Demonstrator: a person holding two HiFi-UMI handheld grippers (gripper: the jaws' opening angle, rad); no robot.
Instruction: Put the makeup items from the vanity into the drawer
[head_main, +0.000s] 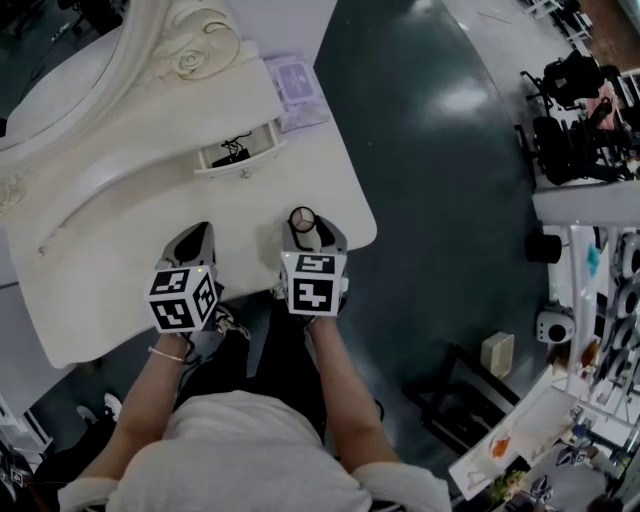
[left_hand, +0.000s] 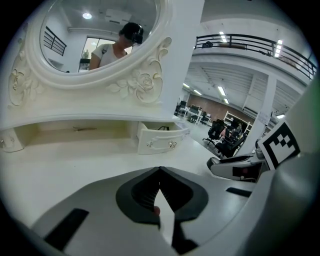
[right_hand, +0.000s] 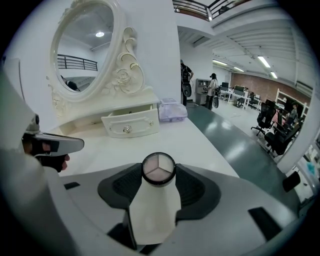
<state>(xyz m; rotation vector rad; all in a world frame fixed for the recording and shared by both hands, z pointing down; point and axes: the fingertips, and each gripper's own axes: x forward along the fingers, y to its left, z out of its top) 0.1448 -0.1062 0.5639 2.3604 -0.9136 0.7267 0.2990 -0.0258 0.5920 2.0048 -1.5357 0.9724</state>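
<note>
Round compact (right_hand: 158, 168), black rim, three pale pink wedges, in right gripper (right_hand: 159, 181)

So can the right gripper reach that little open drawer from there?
Probably yes. The drawer is pulled open, and only bare vanity top lies between it and the right gripper, which holds a round compact. Nothing stands in the way.

Open lab hall: office chairs (head_main: 563, 145), mezzanine railing (left_hand: 260, 43), equipment shelves (head_main: 603, 300).

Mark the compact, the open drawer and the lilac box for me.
compact (right_hand: 158, 169), right gripper view, centre of its round top.
open drawer (right_hand: 142, 124), right gripper view, front panel.
lilac box (head_main: 297, 88), head view, top face.
</note>
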